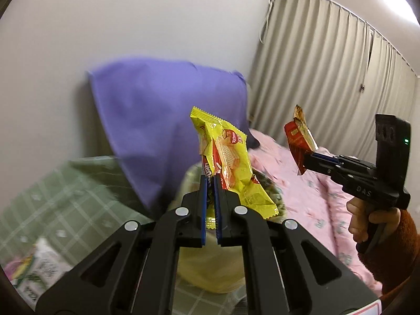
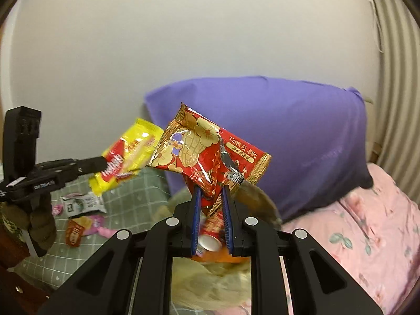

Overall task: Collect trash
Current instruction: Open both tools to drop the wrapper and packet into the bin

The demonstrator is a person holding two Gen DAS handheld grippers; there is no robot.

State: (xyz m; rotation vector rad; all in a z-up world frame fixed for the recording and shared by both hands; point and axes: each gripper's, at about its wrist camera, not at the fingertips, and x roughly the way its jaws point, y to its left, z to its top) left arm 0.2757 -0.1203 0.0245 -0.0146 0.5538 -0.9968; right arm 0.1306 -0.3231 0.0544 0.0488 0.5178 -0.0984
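Above the bed, in front of the purple pillow [image 2: 275, 131], I've got both pickups done. Left gripper [image 1: 211, 183] is clamped tight on the yellow Richeese wafer wrapper [image 1: 225, 157]; right gripper [image 2: 212, 197] is pinched nearly closed on the torn red peanut packet [image 2: 207, 157], Chinese print unreadable. Next, I reckon: find a bin, none visible. More wrappers [image 2: 81, 204] lie left of the pillow.

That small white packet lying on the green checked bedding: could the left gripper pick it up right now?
Probably not. The left gripper is shut on a yellow wrapper and held up above the bed, so its jaws are taken. The white packet lies uncovered below.
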